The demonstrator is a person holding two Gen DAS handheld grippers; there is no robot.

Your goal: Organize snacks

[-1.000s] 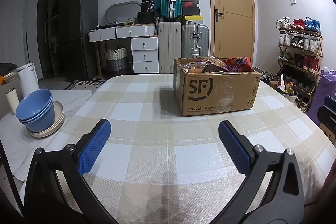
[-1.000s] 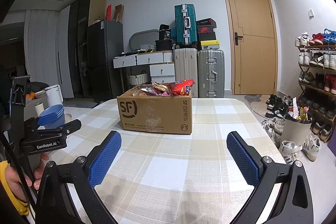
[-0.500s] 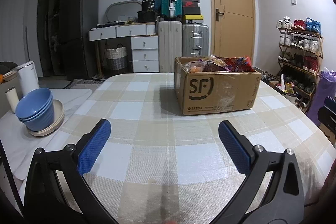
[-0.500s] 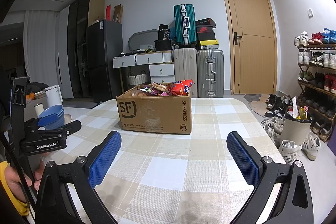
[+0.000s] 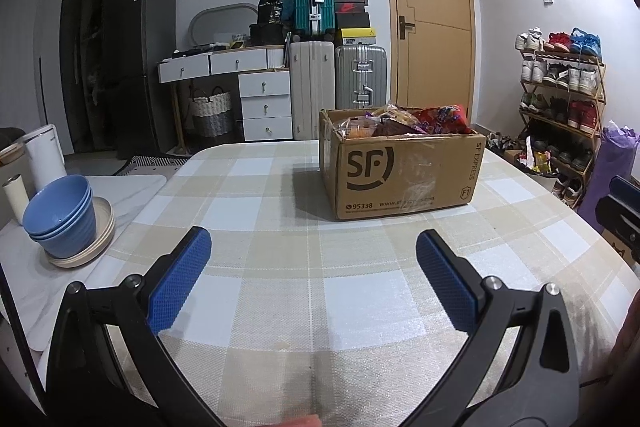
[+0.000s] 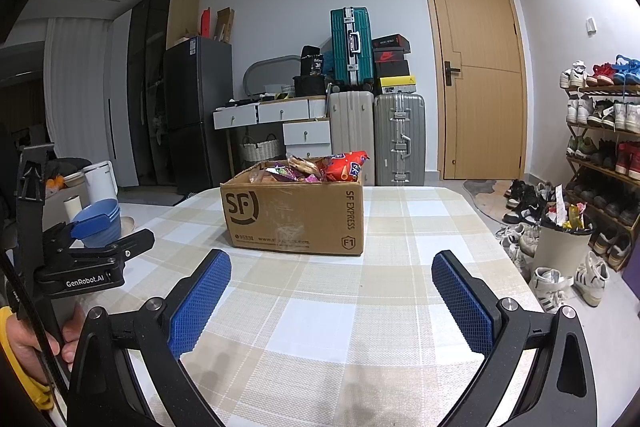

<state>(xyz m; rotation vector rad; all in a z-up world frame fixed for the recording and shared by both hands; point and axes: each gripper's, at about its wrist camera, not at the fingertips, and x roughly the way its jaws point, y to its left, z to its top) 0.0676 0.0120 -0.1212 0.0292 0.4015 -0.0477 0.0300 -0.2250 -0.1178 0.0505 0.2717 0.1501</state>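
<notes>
From the left wrist camera, one brown corrugated cardboard box point(image 5: 402, 171) printed with a dark "SF" logo stands on the beige-and-white checked tablecloth point(image 5: 280, 291). It is open at the top and filled with crinkled snack packets point(image 5: 404, 119); their exact number cannot be told, though a red bag point(image 5: 442, 117) lies toward the box's right side. The logo face of the box is turned toward the camera and its long axis runs left to right, slightly skewed. The left gripper point(image 5: 312, 275) is spread wide with nothing between its two blue textured pads point(image 5: 180, 283), and hovers over the cloth well short of the box. Left of the box, off the cloth, is one stack of blue bowls point(image 5: 60, 219) on a cream plate point(image 5: 100, 239). Behind the box stand three suitcases: one teal point(image 5: 313, 3), one cream point(image 5: 312, 91), one silver point(image 5: 360, 77).

From the right wrist camera, the same single box point(image 6: 294, 213) sits ahead, logo face and "SF EXPRESS" end both visible, one corner toward the lens. The right gripper point(image 6: 332, 301) is likewise wide apart and empty, near the box but not touching it. Left of the box the other black gripper point(image 6: 86, 253) shows, gripped by a hand point(image 6: 28, 343). Right of the box is one shoe rack point(image 6: 600, 143).
</notes>
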